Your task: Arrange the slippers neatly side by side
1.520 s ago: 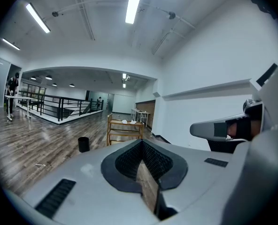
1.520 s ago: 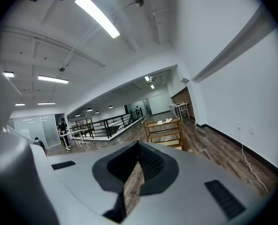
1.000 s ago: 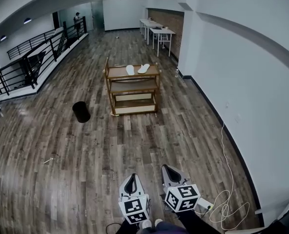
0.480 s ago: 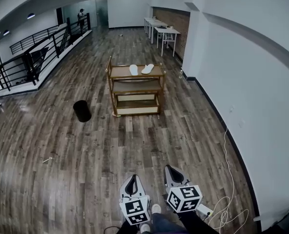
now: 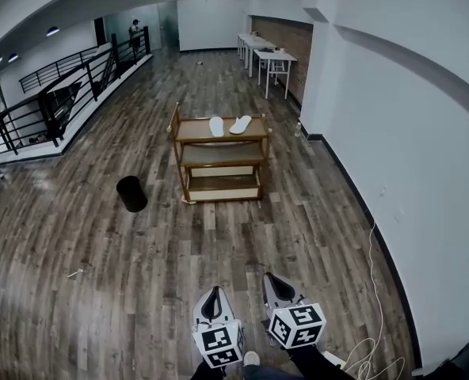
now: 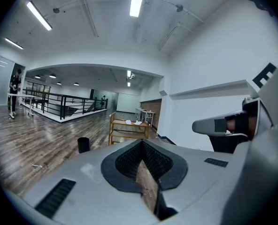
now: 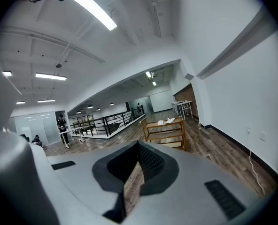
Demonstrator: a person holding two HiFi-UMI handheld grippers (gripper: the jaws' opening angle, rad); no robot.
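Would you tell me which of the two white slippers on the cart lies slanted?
The right-hand slipper, nearer the white wall; it lies askew, while the left slipper lies straight.

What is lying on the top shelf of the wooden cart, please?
Two white slippers lie there, apart: the left slipper and the right slipper, set at an angle to it. The top shelf of the wooden cart covers the deeper parts of its lower shelves.

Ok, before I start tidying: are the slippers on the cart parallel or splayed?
Splayed: on the cart, one slipper lies straight, the other slipper angles away from it.
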